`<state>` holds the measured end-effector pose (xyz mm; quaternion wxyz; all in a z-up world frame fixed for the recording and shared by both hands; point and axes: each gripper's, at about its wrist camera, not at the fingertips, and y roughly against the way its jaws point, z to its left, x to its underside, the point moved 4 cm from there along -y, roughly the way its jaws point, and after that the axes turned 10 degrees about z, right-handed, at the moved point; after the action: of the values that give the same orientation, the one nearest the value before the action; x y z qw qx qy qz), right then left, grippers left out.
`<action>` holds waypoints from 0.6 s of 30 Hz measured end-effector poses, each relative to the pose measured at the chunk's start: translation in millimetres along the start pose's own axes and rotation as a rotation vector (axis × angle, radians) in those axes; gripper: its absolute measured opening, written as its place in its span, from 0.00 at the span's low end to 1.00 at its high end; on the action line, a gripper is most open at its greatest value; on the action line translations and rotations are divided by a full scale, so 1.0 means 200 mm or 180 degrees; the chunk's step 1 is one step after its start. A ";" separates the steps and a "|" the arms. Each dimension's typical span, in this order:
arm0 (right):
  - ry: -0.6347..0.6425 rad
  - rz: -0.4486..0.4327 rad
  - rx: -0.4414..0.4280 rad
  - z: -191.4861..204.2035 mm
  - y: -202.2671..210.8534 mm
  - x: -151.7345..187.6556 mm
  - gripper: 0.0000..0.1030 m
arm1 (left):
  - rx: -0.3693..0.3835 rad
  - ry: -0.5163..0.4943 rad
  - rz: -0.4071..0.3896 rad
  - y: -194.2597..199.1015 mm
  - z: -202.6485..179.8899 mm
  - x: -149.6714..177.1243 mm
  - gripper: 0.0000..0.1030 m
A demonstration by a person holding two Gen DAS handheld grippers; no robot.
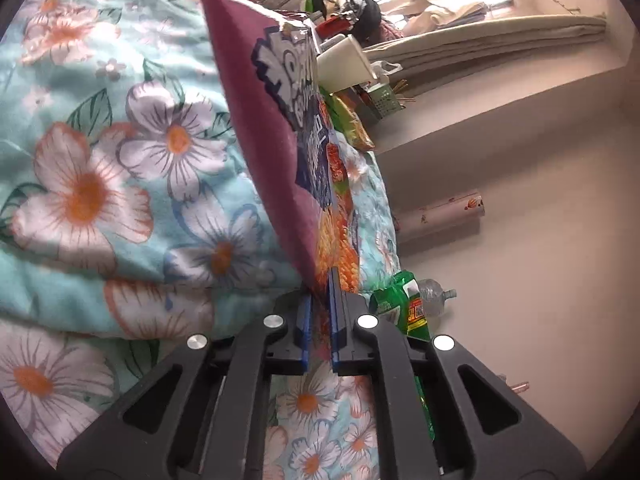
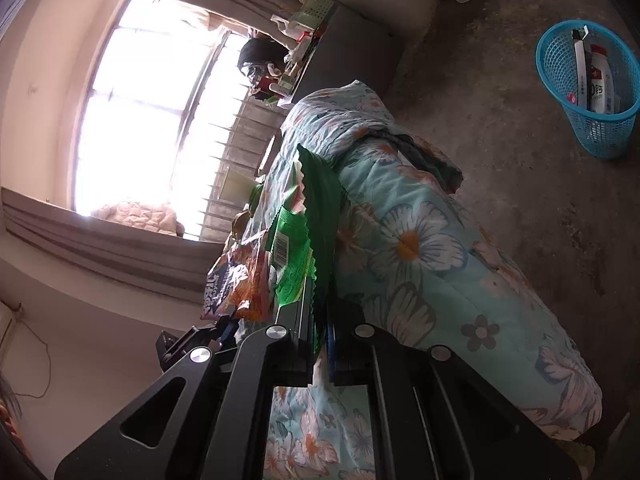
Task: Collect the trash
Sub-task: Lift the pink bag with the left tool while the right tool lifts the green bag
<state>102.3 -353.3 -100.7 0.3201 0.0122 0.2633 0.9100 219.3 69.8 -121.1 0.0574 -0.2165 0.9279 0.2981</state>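
A maroon snack bag (image 1: 256,120) with orange and blue print stands on edge over the floral quilt (image 1: 120,160). My left gripper (image 1: 320,292) is shut on its lower edge. In the right wrist view, my right gripper (image 2: 320,308) is shut on the crimped edge of a green snack bag (image 2: 316,208). The maroon and orange bag (image 2: 240,280) hangs just to its left, with the left gripper (image 2: 224,326) below it. The green bag (image 1: 404,304) also shows at the right of the left wrist view. A blue mesh basket (image 2: 600,136) holding packaging stands on the floor, far right.
A clear plastic bottle (image 1: 436,292) lies behind the green bag. Another green and orange wrapper (image 1: 352,124) lies further along the bed. A cluttered table with a green holder (image 1: 384,98) is by the window. A rolled paper tube (image 1: 440,210) lies by the wall. The quilt (image 2: 420,240) hangs toward the concrete floor.
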 end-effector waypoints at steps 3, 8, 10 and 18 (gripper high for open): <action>0.0050 0.0007 0.0011 0.02 0.01 0.00 0.05 | 0.0017 -0.0344 -0.0023 0.13 -0.07 0.03 0.02; 0.0102 0.0037 0.0012 0.03 0.01 0.01 0.05 | 0.0351 -0.0814 0.0105 0.41 -0.15 0.11 0.00; 0.0103 0.0071 -0.0003 0.03 0.00 0.01 0.05 | 0.0703 -0.0881 0.0237 0.52 -0.17 0.15 0.00; 0.0213 0.0251 -0.0046 0.09 -0.04 0.10 0.05 | 0.0660 -0.0969 0.0947 0.58 -0.15 0.32 0.01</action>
<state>94.3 -328.5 -91.7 0.2750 -0.0101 0.2666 0.9237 111.1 113.6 -50.6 0.1741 -0.0230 0.9559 0.2356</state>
